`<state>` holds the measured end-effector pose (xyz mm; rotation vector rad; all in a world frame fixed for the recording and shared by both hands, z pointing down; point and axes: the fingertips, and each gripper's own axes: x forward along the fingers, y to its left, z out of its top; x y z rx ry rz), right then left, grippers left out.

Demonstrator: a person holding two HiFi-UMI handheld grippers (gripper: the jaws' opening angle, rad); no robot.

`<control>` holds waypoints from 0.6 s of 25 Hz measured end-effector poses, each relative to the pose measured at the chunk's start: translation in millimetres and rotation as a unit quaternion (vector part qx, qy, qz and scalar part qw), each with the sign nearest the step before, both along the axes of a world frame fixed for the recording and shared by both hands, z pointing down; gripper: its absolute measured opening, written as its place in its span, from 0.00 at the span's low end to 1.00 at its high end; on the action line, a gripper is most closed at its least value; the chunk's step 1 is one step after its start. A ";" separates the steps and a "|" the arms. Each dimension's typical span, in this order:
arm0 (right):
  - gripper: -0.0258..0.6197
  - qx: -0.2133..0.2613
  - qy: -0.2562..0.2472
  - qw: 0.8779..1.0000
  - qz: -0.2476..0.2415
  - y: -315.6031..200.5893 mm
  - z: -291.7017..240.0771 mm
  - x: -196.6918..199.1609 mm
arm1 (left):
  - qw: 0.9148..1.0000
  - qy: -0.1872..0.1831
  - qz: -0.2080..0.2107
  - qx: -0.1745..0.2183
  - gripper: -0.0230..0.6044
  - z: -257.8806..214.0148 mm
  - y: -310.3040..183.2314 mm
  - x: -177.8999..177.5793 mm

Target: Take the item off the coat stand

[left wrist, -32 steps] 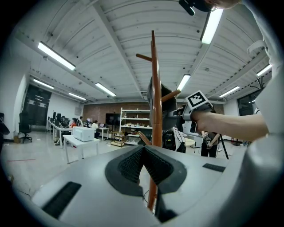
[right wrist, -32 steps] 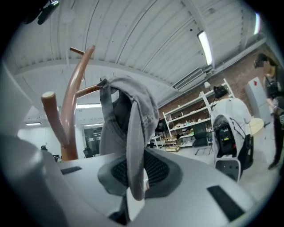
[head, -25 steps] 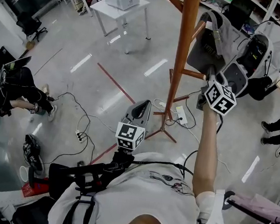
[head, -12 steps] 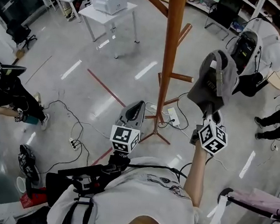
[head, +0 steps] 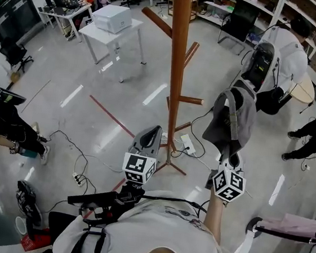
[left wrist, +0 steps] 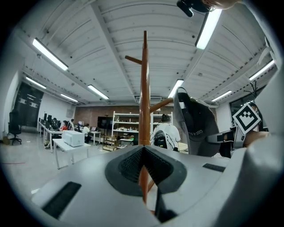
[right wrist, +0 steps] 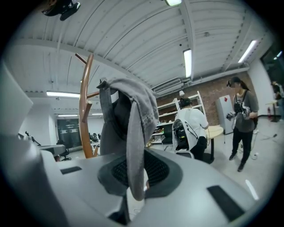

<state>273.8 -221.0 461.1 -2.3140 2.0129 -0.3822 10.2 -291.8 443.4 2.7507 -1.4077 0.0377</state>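
The grey cap (head: 232,117) hangs clear of the coat stand (head: 177,68), at its 3 o'clock. The right gripper (head: 229,159) has its jaws narrow, pinching the cloth edge. The cap looks light, soft and floppy, so a firm hem grip suits. The left gripper (head: 150,135) is empty, its jaws nearly together.

The left grey two-jaw gripper (head: 154,132), with a marker cube on it, is held level. Its jaws are closed to a thin slit with nothing between them. The bare right forearm (head: 212,214) reaches forward. The right grey gripper (head: 230,158) points slightly downward, its jaws clamped on a hanging grey fabric item (head: 231,117).
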 end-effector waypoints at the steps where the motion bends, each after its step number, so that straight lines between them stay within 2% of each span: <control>1: 0.09 -0.001 0.000 1.000 0.000 1.7 0.5 0.2 | 1.000 0.000 0.002 -0.001 0.04 0.7 0.7 1.8; 15: 0.09 0.013 0.008 1.000 -0.014 2.8 -4.6 -5.2 | 1.000 0.001 -0.003 -0.001 0.04 -0.7 3.7 0.8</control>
